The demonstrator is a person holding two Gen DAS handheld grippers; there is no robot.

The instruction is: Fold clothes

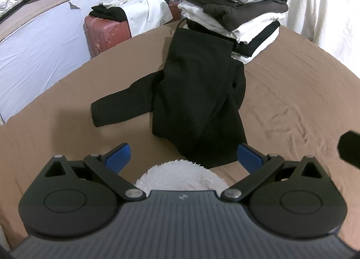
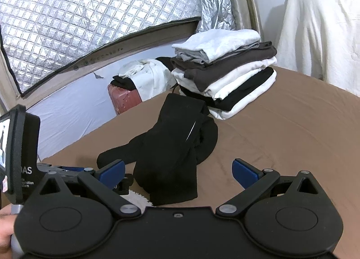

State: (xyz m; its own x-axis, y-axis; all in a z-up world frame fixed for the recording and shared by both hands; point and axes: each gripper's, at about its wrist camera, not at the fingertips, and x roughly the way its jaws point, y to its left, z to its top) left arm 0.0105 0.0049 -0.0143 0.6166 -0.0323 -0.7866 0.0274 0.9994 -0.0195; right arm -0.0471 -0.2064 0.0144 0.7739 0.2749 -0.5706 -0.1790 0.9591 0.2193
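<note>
— Where's the black top (image 1: 198, 92)?
— On the bed (image 1: 292, 92), just before the folded stack (image 1: 234, 11), one sleeve out. I hold both grippers (image 1: 183, 154) (image 2: 178, 169) apart, empty.
— Next?
— Probably that sleeve.

The garment (image 1: 198, 92) lies mid-bed (image 1: 292, 92) — the folded stack (image 1: 234, 9) just behind it. A suitcase (image 1: 105, 31) stands beyond the bed's left edge — clothes on top.

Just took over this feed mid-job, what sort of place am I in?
Probably a bedroom: a brown-sheeted bed serves as the folding surface, with a stack of folded clothes and a pink suitcase beside it.
</note>
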